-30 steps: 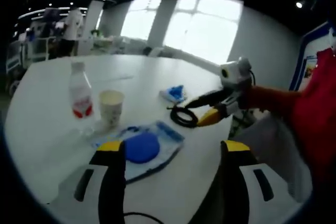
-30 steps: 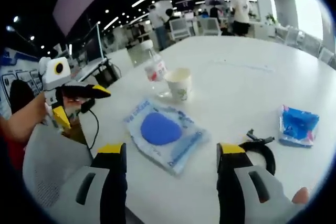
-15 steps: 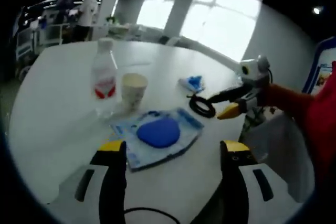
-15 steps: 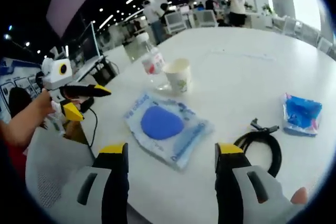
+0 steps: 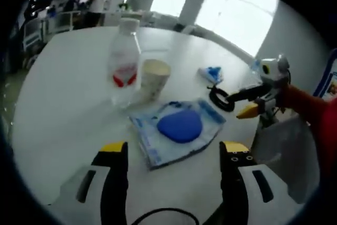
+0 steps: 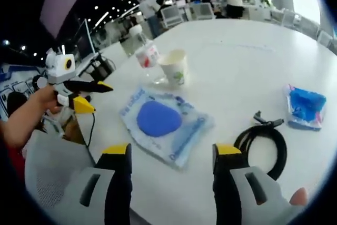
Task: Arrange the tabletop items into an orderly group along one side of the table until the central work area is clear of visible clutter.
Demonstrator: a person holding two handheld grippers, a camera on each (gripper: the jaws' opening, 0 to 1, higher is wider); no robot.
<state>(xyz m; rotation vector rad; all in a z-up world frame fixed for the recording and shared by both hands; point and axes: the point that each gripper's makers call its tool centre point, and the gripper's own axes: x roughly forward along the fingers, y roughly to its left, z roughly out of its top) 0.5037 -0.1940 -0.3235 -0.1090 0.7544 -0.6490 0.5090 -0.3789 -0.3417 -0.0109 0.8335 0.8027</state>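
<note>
white table (image 6: 253, 51): bottle (image 5: 124, 60), cup (image 5: 154, 76), possibly bagged blue pad (image 6: 156, 118), cable (image 6: 262, 143)

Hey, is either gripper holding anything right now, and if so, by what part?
Nothing is held. The left gripper and right gripper both stand open above the table, short of the blue-pad packet.
</note>
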